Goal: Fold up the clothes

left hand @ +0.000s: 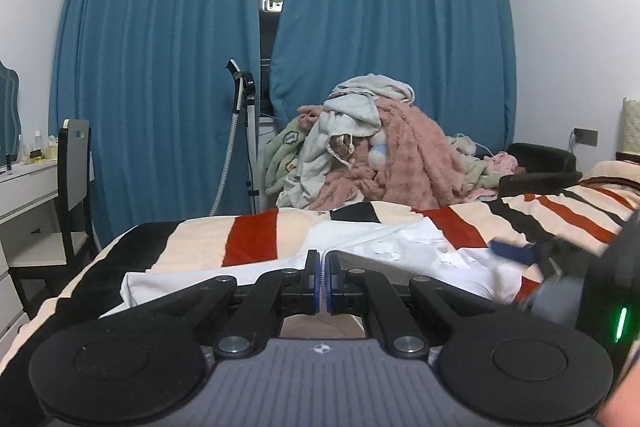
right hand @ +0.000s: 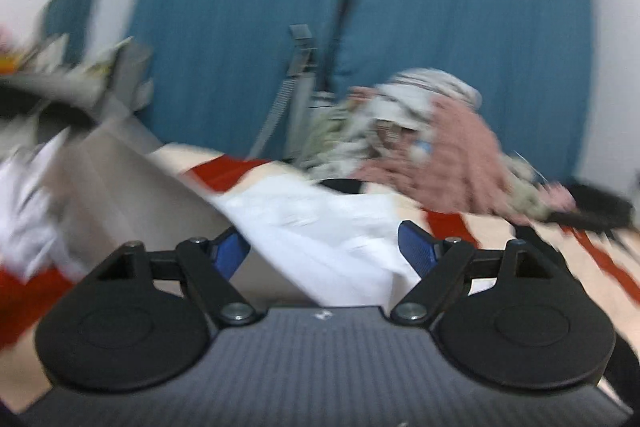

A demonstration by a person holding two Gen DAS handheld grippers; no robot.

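A white garment (left hand: 400, 247) lies spread on the bed's striped blanket (left hand: 252, 239). My left gripper (left hand: 324, 267) is shut, and a thin white edge of the garment shows pinched between its blue pads. My right gripper (left hand: 520, 253) comes in blurred at the right edge of the left wrist view, over the garment's right part. In the blurred right wrist view the right gripper (right hand: 322, 247) stands open, its blue pads (right hand: 416, 247) wide apart. The white garment (right hand: 320, 219) shows between and beyond them, and neither pad presses on it.
A heap of pink, grey and green clothes (left hand: 372, 147) rises at the bed's far end before blue curtains (left hand: 160, 67). A garment steamer (left hand: 240, 107) stands left of it. A chair (left hand: 74, 187) and white desk (left hand: 24, 187) are at left, a dark armchair (left hand: 540, 163) at right.
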